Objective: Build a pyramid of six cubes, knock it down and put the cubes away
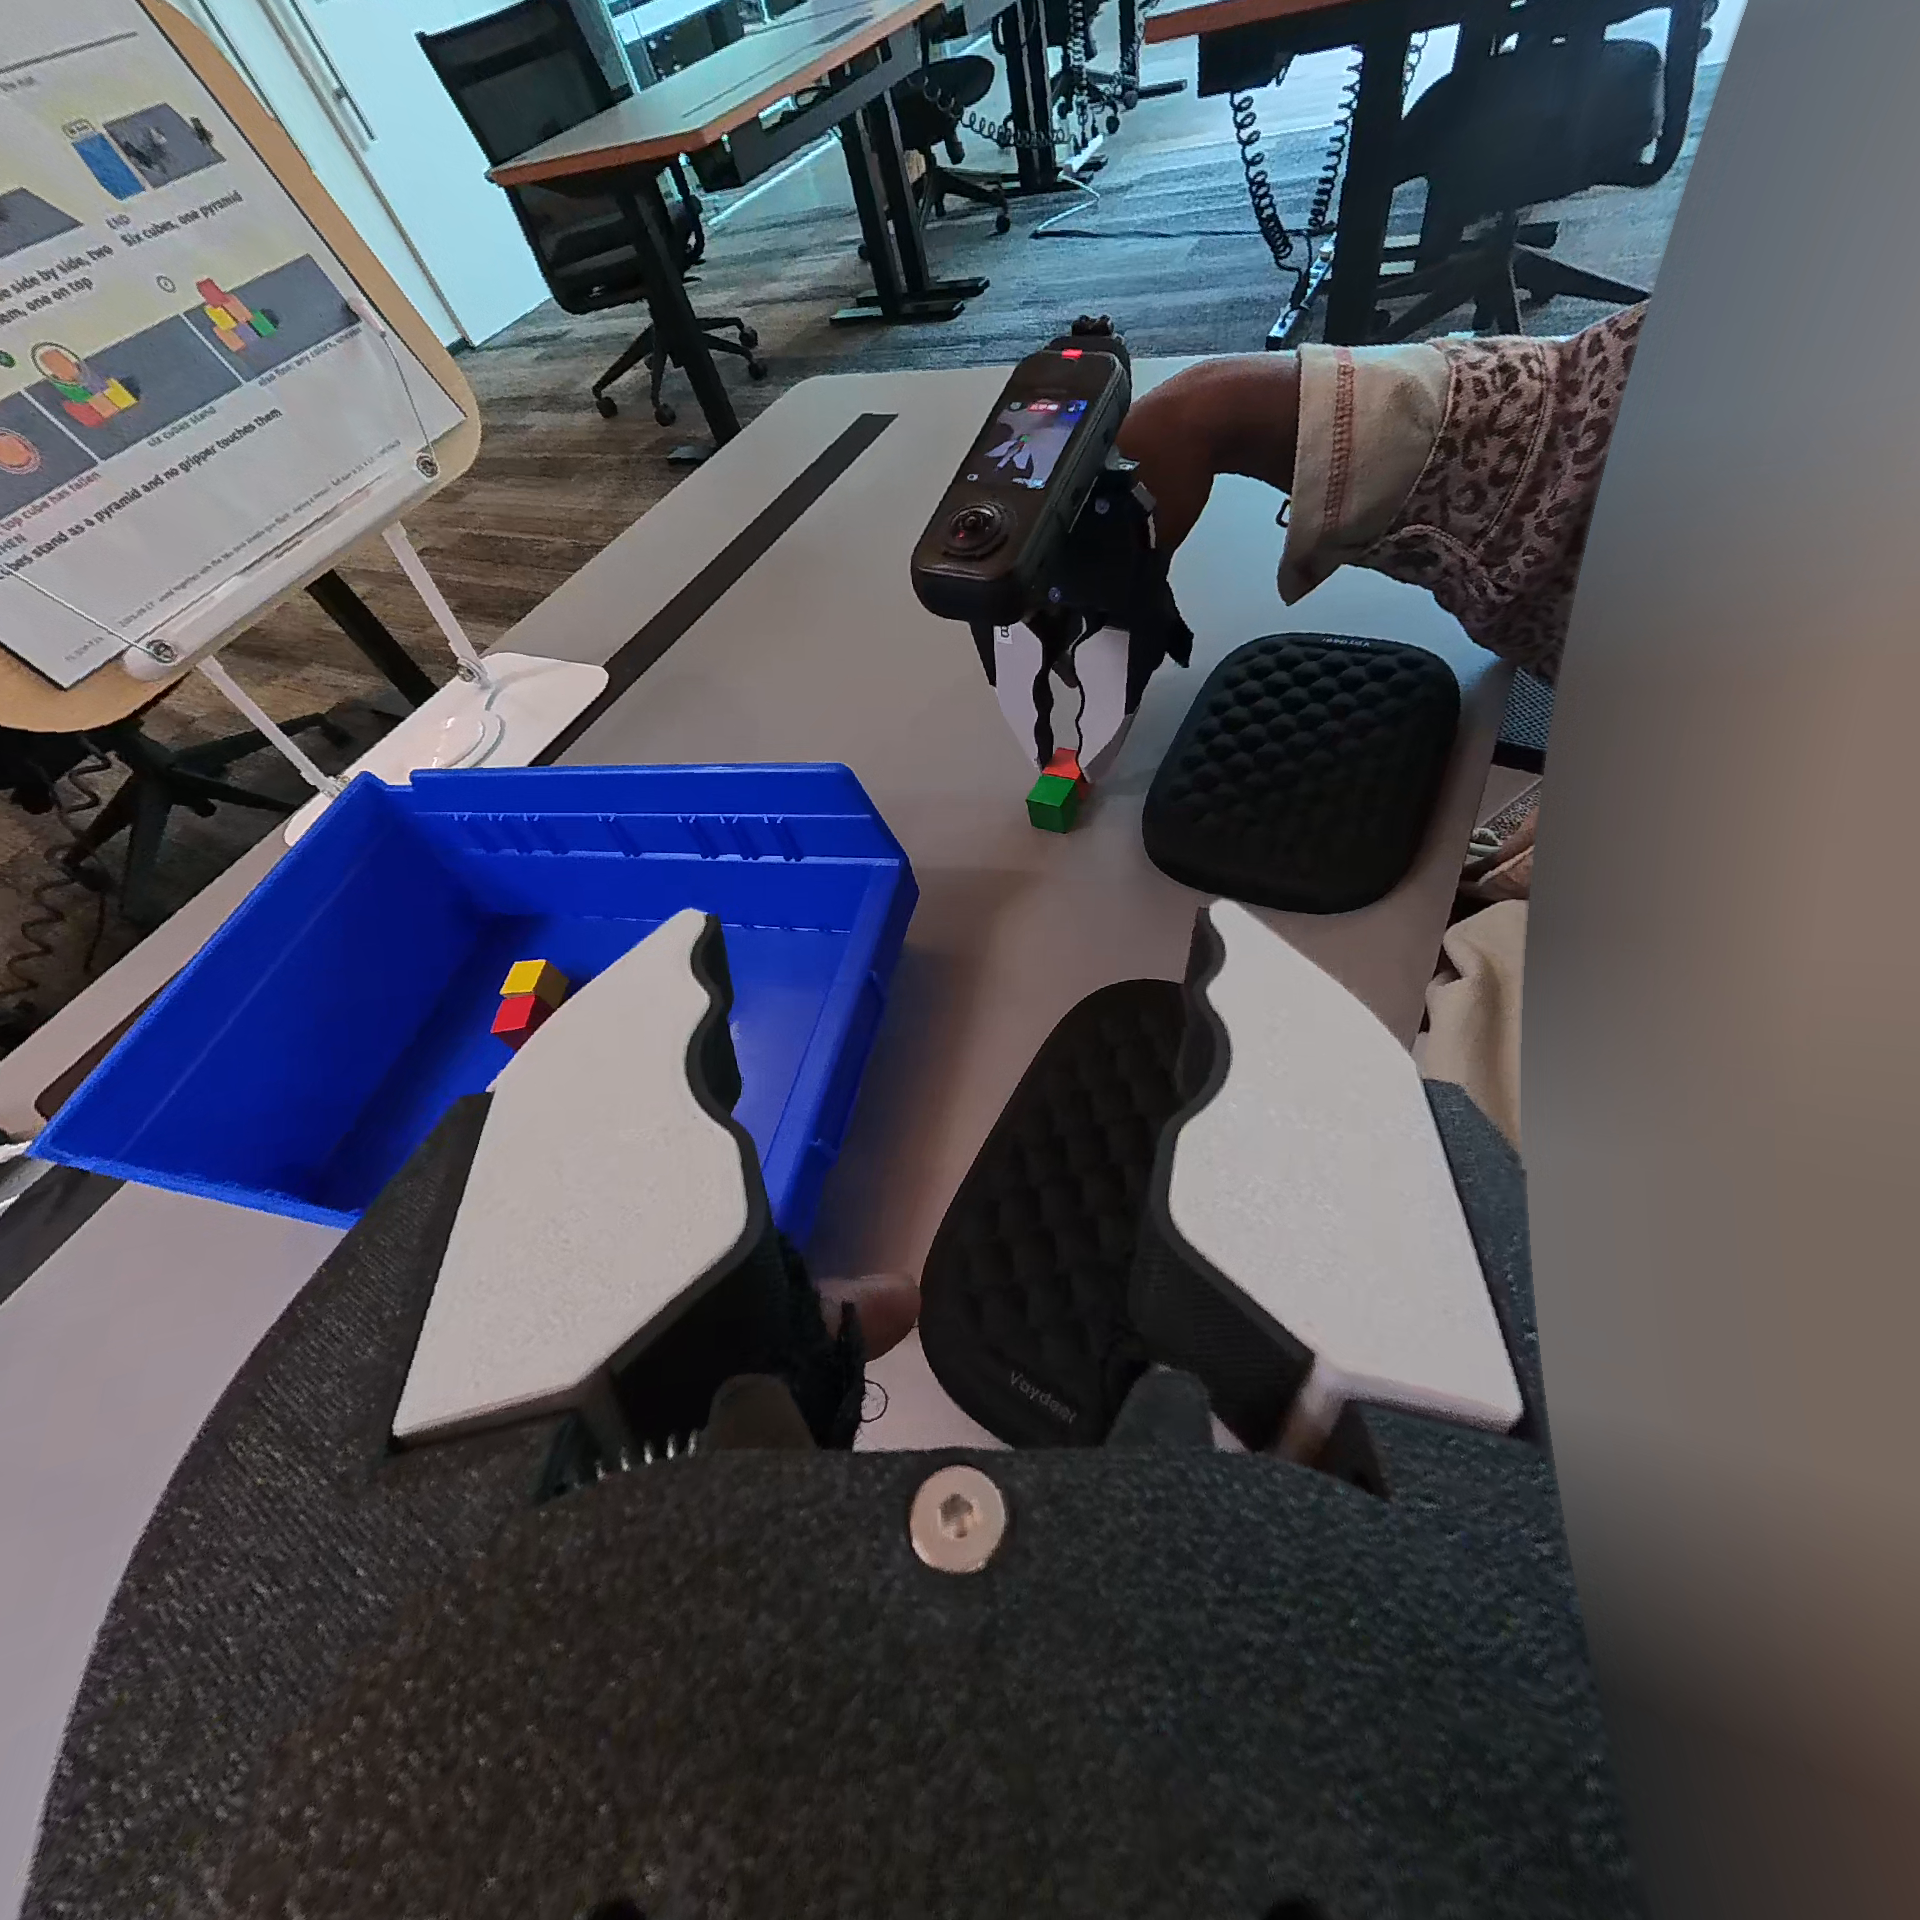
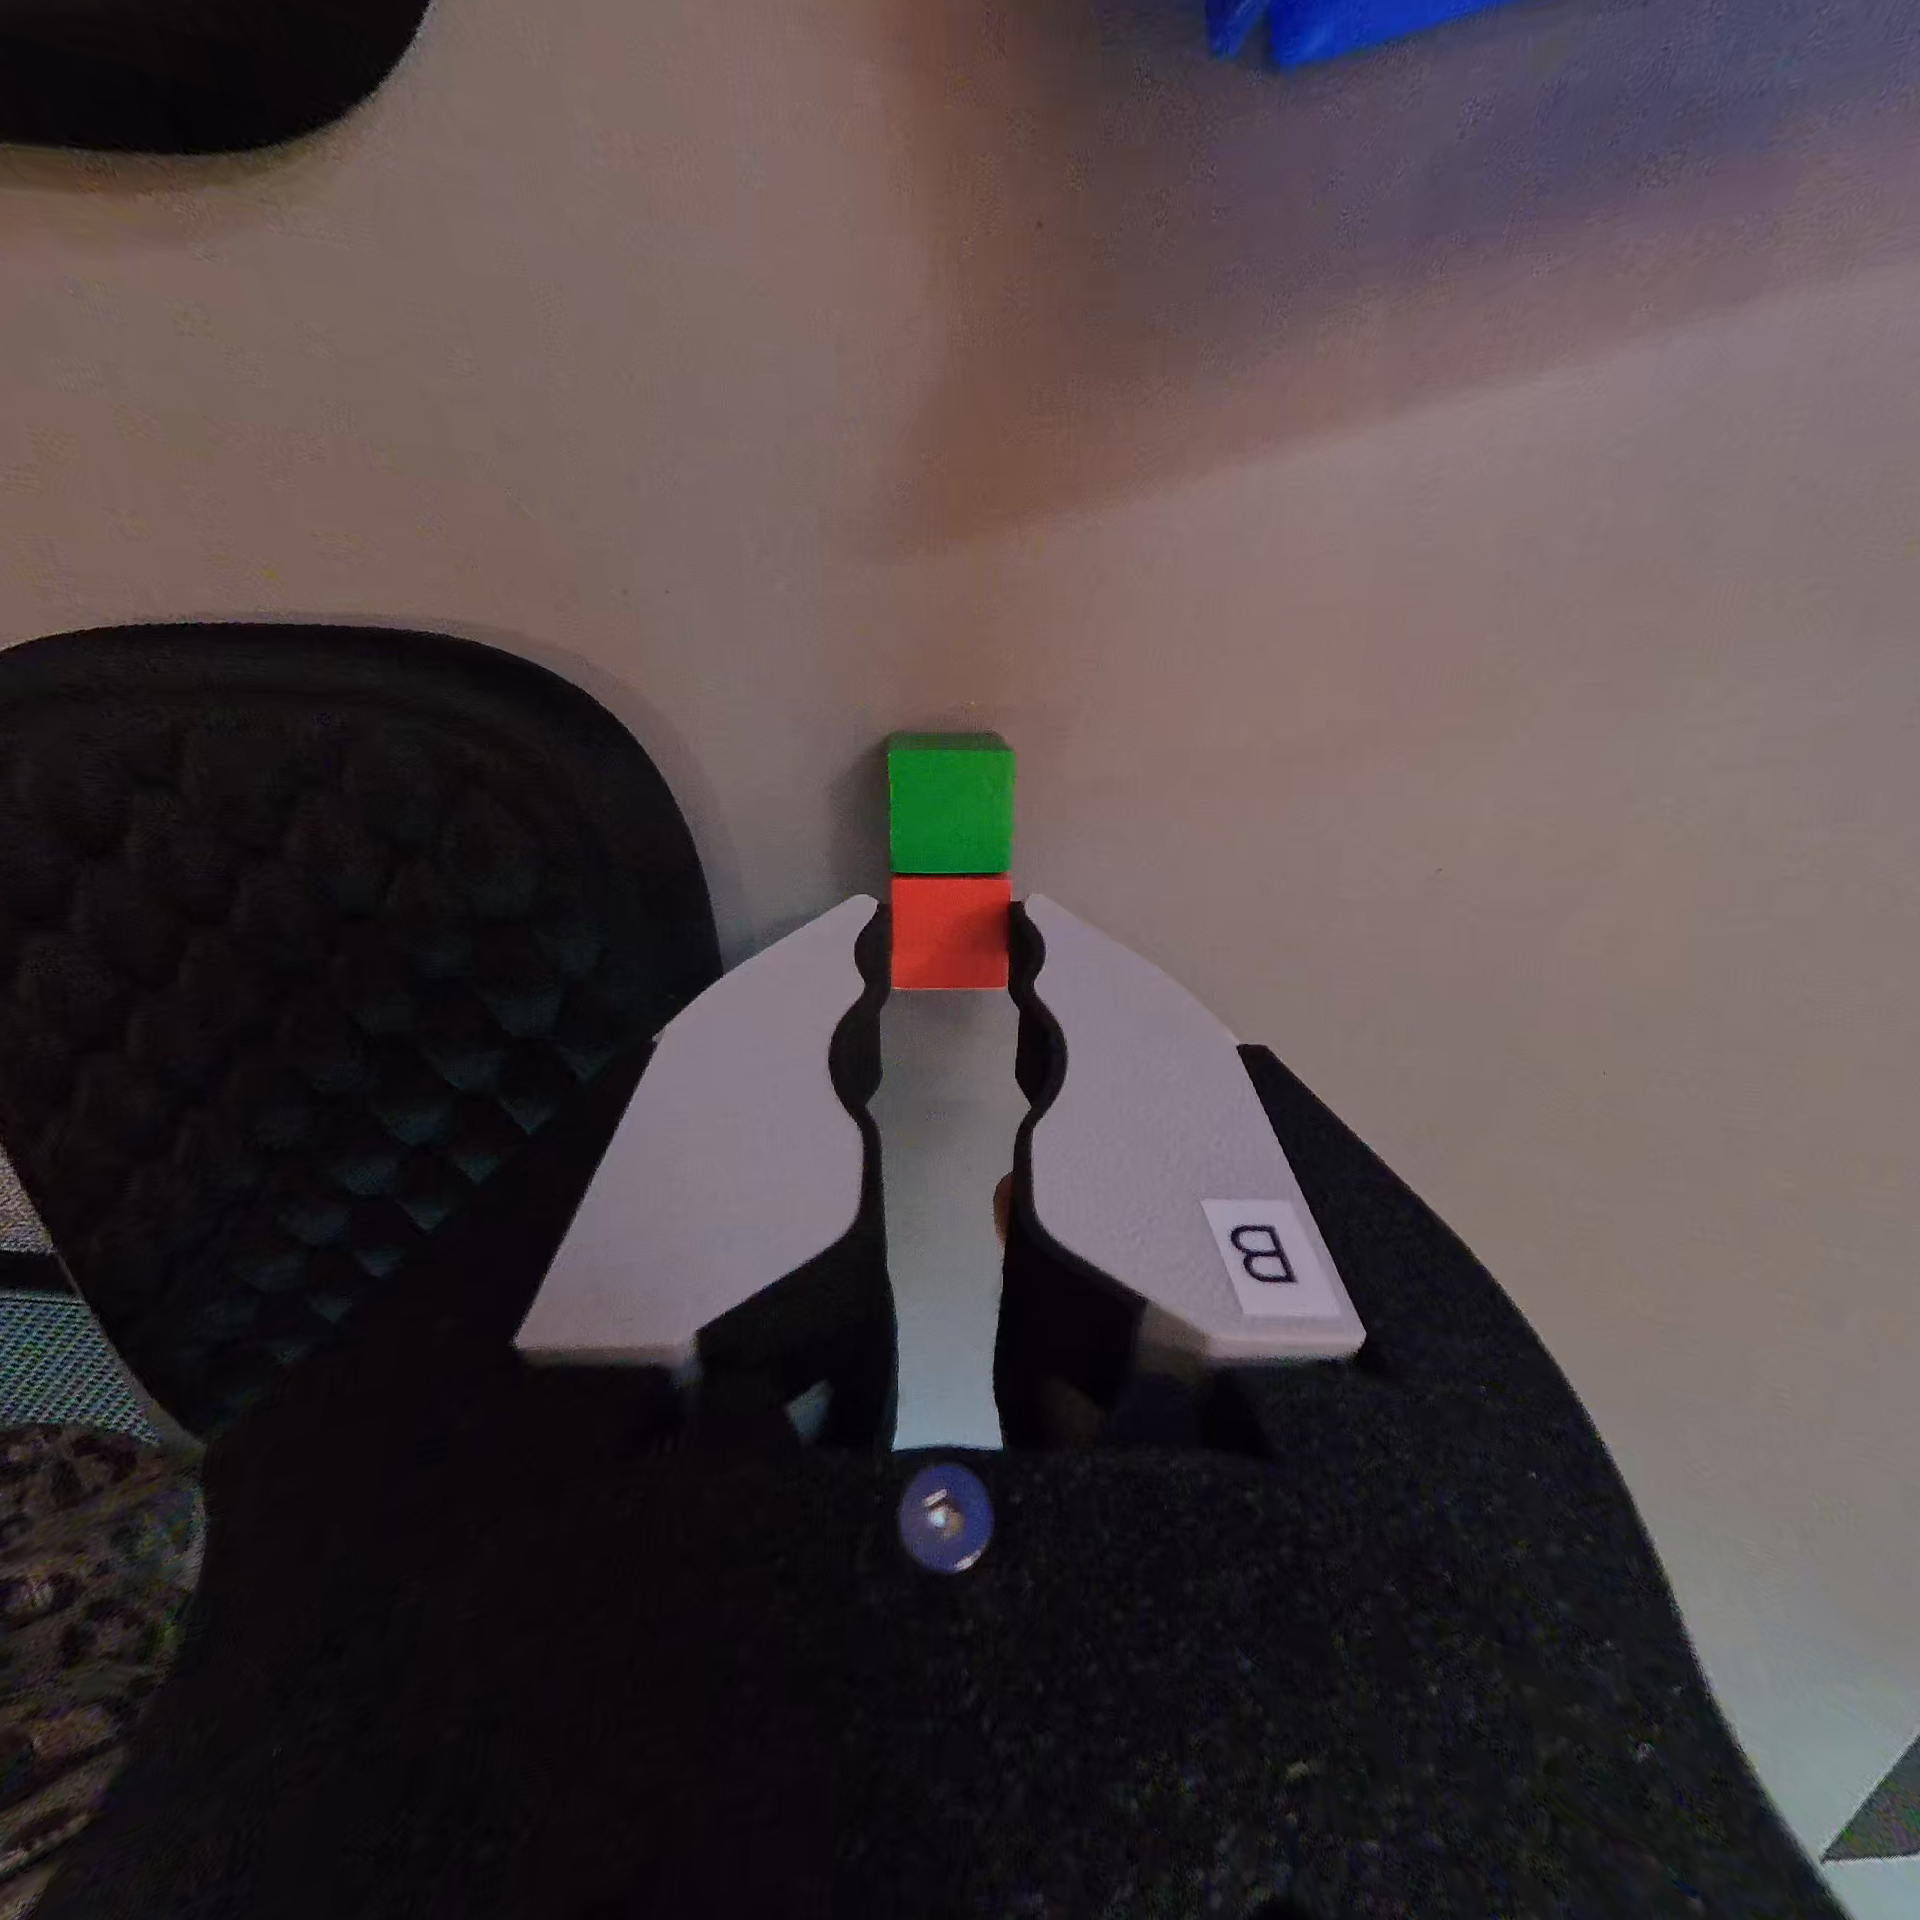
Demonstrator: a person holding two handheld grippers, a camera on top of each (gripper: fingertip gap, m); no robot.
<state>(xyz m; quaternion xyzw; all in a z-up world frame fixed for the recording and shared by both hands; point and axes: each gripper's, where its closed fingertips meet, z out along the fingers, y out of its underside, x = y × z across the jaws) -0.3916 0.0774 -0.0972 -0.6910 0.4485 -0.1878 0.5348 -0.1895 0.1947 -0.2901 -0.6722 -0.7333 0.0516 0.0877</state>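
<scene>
Pale grey table (image 1: 810, 582) with a dark strip running along it, set in an office: wood-topped desks (image 1: 717, 114), black chairs (image 1: 582, 239), grey carpet giving way to wood flooring. At the table's left edge a white stand holds an instruction sheet (image 1: 197, 343). A blue bin (image 1: 623, 821) sits near that edge, and inside it a yellow cube (image 1: 532, 979) rests touching a red cube (image 1: 520, 1018). Two black pads lie toward the right edge, the far pad (image 1: 1304, 769) and the near pad (image 1: 1049, 1195).

Left gripper (image 1: 951, 935) hovers over the bin's right wall and the near pad, jaws spread wide, holding nothing. Right gripper (image 2: 948, 914), held by a hand (image 1: 1184, 436) in a leopard-print sleeve (image 1: 1475, 478), points down at the table, jaws pinching an orange-red cube (image 2: 950, 932). A green cube (image 2: 949, 802) stands on the table touching it.

Hard to see: the left finger covers part of the bin floor, so any cubes beneath it are hidden. Only four cubes show. In the left view the pinched cube is mostly tucked behind the green one. A blur patch covers that view's right side, and the bin is just a blue sliver in the right view.
</scene>
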